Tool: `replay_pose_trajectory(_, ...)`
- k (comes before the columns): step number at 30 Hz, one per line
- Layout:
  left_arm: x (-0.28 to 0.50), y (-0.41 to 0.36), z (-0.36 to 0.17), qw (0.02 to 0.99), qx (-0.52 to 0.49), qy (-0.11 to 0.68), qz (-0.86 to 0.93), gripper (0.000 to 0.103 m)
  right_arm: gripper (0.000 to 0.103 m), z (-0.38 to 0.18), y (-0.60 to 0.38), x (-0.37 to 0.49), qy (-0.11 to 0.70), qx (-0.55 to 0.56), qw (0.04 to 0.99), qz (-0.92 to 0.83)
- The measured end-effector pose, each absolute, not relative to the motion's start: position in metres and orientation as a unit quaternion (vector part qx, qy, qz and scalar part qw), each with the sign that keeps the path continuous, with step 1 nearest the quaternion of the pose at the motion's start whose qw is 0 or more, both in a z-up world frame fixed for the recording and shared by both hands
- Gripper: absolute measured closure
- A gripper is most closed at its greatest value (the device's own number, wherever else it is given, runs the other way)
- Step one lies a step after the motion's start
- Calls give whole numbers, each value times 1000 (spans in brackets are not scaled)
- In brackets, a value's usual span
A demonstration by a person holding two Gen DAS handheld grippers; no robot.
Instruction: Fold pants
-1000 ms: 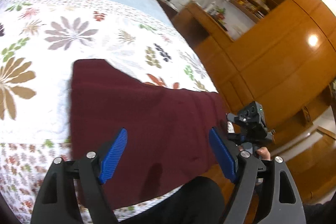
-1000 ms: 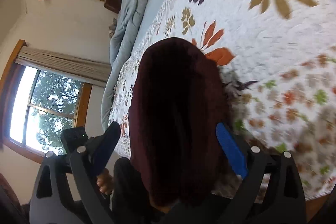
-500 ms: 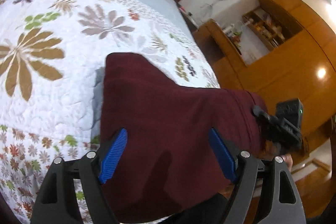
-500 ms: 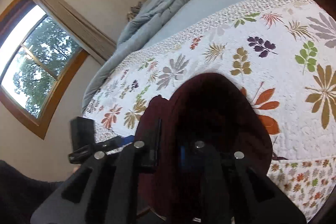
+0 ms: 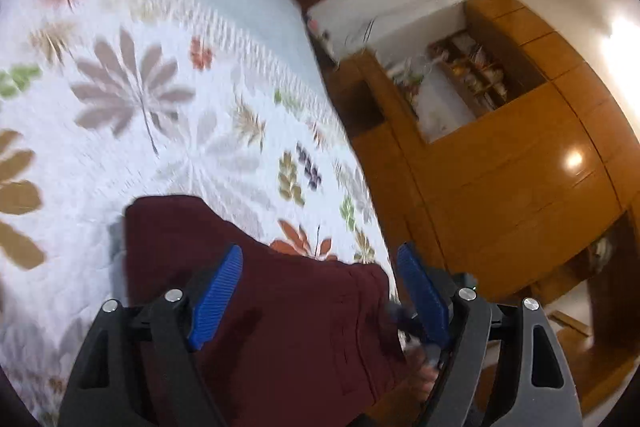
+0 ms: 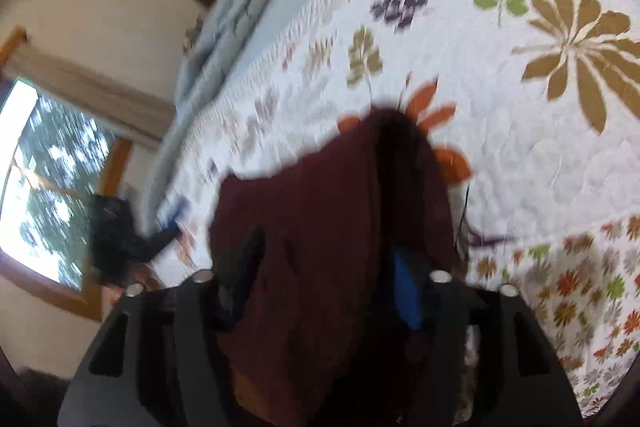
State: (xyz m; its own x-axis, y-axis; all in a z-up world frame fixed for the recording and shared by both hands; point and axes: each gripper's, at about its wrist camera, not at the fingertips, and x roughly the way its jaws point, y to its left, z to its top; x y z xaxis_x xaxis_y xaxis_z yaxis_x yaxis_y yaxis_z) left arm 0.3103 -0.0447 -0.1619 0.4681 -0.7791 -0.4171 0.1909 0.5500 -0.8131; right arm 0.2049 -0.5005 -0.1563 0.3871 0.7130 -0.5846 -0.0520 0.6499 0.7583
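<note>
Right gripper (image 6: 324, 287) jaws had just been opening, maroon pants (image 6: 340, 227) between them on the quilt (image 6: 520, 147). Left gripper (image 5: 320, 291) wide, empty. Mid-fold; next needs a fresh edge grip.

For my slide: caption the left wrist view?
Open left hand-held gripper over maroon pants on the floral bedspread.

Pants (image 5: 280, 307) on the quilt (image 5: 160, 155) at the bed's near edge, wardrobe (image 5: 520, 167) right

matt maroon cloth pants (image 5: 304, 311) on a quilted, stitched bedspread (image 5: 168, 155); glossy varnished wooden wardrobe (image 5: 520, 167).
</note>
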Motion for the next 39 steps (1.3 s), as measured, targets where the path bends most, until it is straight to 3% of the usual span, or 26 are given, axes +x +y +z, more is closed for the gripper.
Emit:
replay_pose_trajectory(3,334,-50,-198,746,-366,470,-297,30,35,-156,-503,223,500,363,744,253)
replay_pose_trajectory(4,338,-48,-209,755,-360,473,-275,44,50,-160,-500,230,506,364,739,257)
replay_pose_trajectory(5,338,-46,-214,766,-351,471,-260,54,74,-164,-493,237,513,357,734,266)
replay_pose_trajectory(6,339,-42,-220,776,-347,466,-246,67,74,-164,-487,239,516,344,736,272)
replay_pose_trajectory(10,335,-28,-240,794,-383,432,-190,88,77,-142,-476,237,470,300,779,286)
replay_pose_trajectory(12,336,-22,-251,786,-404,438,-163,101,68,-159,-483,238,500,286,779,247)
replay_pose_trajectory(15,338,-25,-240,797,-385,437,-161,101,44,-166,-514,223,506,338,754,247)
replay_pose_trajectory(17,332,-25,-226,808,-364,427,-178,85,13,-159,-539,204,493,360,758,232)
replay_pose_trajectory(19,322,-19,-212,815,-359,411,-196,45,12,-162,-560,188,490,396,743,226)
replay_pose_trajectory(20,315,-15,-207,820,-355,404,-195,40,12,-171,-565,182,502,419,720,233)
replay_pose_trajectory(25,295,-7,-201,824,-329,420,-190,40,12,-193,-545,173,562,408,666,274)
replay_pose_trajectory(30,278,2,-200,826,-325,426,-175,37,21,-165,-522,184,546,365,688,309)
replay_pose_trajectory(33,274,9,-205,820,-340,429,-167,36,47,-163,-504,192,560,339,685,319)
replay_pose_trajectory(34,274,9,-207,818,-345,430,-167,36,77,-163,-499,196,571,324,687,312)
replay_pose_trajectory(36,273,9,-208,818,-348,427,-167,36,84,-153,-490,202,568,305,701,304)
replay_pose_trajectory(39,271,12,-207,819,-355,419,-169,36,87,-89,-470,194,490,250,761,343)
